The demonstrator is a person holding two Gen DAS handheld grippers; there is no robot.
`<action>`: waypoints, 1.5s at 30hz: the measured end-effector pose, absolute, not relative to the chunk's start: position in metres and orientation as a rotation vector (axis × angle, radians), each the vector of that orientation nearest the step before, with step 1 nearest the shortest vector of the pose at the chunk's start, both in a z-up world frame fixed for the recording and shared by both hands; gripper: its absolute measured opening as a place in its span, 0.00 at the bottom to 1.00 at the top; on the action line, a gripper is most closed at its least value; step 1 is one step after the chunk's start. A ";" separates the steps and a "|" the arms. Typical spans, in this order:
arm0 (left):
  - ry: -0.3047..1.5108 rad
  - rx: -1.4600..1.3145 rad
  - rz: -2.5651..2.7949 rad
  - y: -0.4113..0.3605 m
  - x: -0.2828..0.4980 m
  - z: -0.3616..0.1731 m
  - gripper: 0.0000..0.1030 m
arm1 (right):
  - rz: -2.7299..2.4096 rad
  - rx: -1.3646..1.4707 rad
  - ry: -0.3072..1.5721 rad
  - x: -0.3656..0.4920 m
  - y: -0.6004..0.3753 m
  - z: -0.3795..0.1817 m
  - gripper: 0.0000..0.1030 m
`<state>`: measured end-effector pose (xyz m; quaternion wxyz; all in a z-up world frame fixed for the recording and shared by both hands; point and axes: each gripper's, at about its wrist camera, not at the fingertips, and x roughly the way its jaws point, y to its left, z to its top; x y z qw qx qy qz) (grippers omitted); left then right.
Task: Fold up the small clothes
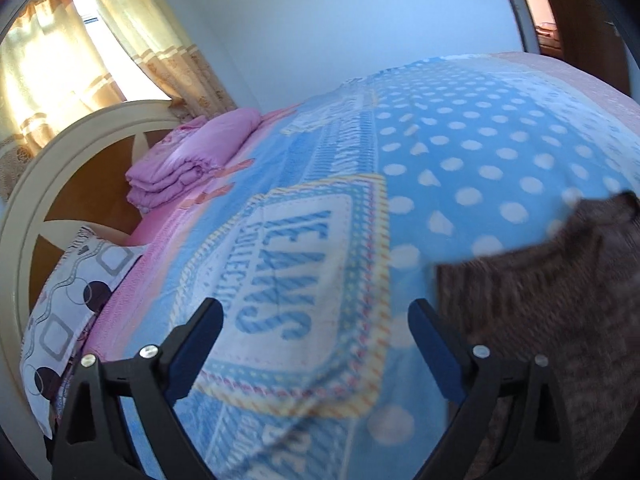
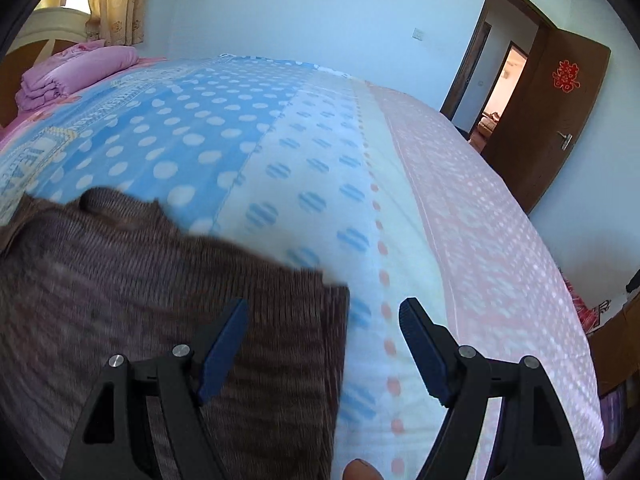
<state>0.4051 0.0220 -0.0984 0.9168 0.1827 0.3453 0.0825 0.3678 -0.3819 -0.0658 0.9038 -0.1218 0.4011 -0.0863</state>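
A brown ribbed knit garment [image 2: 132, 280] lies flat on the blue polka-dot blanket [image 2: 192, 136]. In the left wrist view the garment [image 1: 560, 304] fills the lower right. My left gripper [image 1: 316, 312] is open and empty above the blanket, just left of the garment's edge. My right gripper [image 2: 324, 312] is open and empty, straddling the garment's right edge, its left finger [image 2: 228, 336] over the knit and its right finger [image 2: 420, 340] over the blanket.
A folded pink quilt [image 1: 192, 160] and a patterned pillow [image 1: 72, 304] lie by the headboard [image 1: 60, 168]. Curtains [image 1: 80, 48] hang behind. An open brown door [image 2: 548, 116] stands at the far right. A fingertip [image 2: 360, 470] shows at the bottom edge.
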 end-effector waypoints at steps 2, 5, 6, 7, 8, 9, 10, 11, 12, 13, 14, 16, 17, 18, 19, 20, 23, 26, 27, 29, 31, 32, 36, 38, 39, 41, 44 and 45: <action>0.713 0.395 0.118 0.003 0.393 -0.106 1.00 | -0.165 -0.246 0.823 0.355 -0.379 -0.069 0.76; 0.747 0.431 0.042 -0.027 0.386 -0.120 1.00 | -0.144 -0.224 0.818 0.335 -0.372 -0.073 0.76; 0.750 0.438 0.026 -0.036 0.384 -0.122 1.00 | -0.137 -0.215 0.813 0.331 -0.371 -0.074 0.76; 0.751 0.446 0.013 -0.042 0.383 -0.124 1.00 | -0.129 -0.204 0.808 0.326 -0.369 -0.075 0.76; 0.756 0.466 0.004 -0.052 0.385 -0.128 1.00 | -0.125 -0.194 0.802 0.323 -0.368 -0.076 0.76; 0.764 0.479 -0.005 -0.060 0.388 -0.132 1.00 | -0.123 -0.189 0.797 0.321 -0.368 -0.078 0.76; 0.769 0.485 -0.006 -0.062 0.389 -0.133 1.00 | -0.123 -0.186 0.791 0.319 -0.368 -0.079 0.76; 0.776 0.497 0.005 -0.066 0.396 -0.136 1.00 | -0.126 -0.185 0.783 0.317 -0.368 -0.080 0.76; 0.769 0.510 0.030 -0.067 0.401 -0.137 1.00 | -0.130 -0.180 0.776 0.315 -0.369 -0.082 0.76; 0.741 0.530 0.095 -0.066 0.413 -0.136 1.00 | -0.132 -0.169 0.773 0.314 -0.371 -0.082 0.76; 0.734 0.522 0.143 -0.058 0.421 -0.134 1.00 | -0.133 -0.150 0.773 0.313 -0.373 -0.083 0.76; 0.769 0.448 0.249 -0.032 0.447 -0.128 1.00 | -0.133 -0.107 0.761 0.310 -0.378 -0.082 0.76; 0.789 0.412 0.284 -0.019 0.454 -0.126 1.00 | -0.135 -0.095 0.752 0.307 -0.381 -0.081 0.76; 0.812 0.377 0.307 -0.008 0.460 -0.125 1.00 | -0.134 -0.081 0.740 0.304 -0.384 -0.079 0.76; 0.841 0.342 0.324 0.007 0.465 -0.125 1.00 | -0.135 -0.073 0.731 0.302 -0.386 -0.077 0.76; 0.852 0.333 0.337 0.015 0.465 -0.125 1.00 | -0.138 -0.064 0.723 0.299 -0.389 -0.075 0.76; 0.861 0.335 0.362 0.032 0.453 -0.127 1.00 | -0.139 -0.043 0.726 0.293 -0.400 -0.072 0.76; 0.853 0.313 0.339 0.042 0.423 -0.123 1.00 | -0.135 -0.002 0.752 0.283 -0.413 -0.069 0.76; 0.849 0.286 0.310 0.043 0.409 -0.120 1.00 | -0.134 0.015 0.753 0.277 -0.418 -0.067 0.76; 0.845 0.247 0.258 0.041 0.385 -0.117 1.00 | -0.137 0.035 0.756 0.266 -0.423 -0.065 0.76; 0.842 0.216 0.200 0.037 0.361 -0.115 1.00 | -0.133 0.049 0.763 0.253 -0.425 -0.064 0.76; 0.841 0.206 0.168 0.034 0.348 -0.117 1.00 | -0.126 0.048 0.771 0.249 -0.424 -0.065 0.76; 0.855 0.238 0.077 0.013 0.324 -0.132 1.00 | -0.081 0.015 0.814 0.238 -0.409 -0.074 0.70; 0.870 0.262 0.087 0.009 0.323 -0.143 1.00 | -0.052 0.010 0.852 0.237 -0.401 -0.082 0.45; 0.879 0.260 0.088 0.011 0.323 -0.147 1.00 | -0.055 0.000 0.886 0.238 -0.398 -0.089 0.36; 0.896 0.276 0.107 0.011 0.320 -0.155 1.00 | -0.067 -0.009 0.929 0.236 -0.396 -0.101 0.34; 0.898 0.284 0.105 0.014 0.311 -0.156 1.00 | -0.099 -0.037 0.931 0.230 -0.395 -0.100 0.34; 0.899 0.284 0.103 0.015 0.308 -0.155 1.00 | -0.109 -0.044 0.935 0.229 -0.394 -0.097 0.34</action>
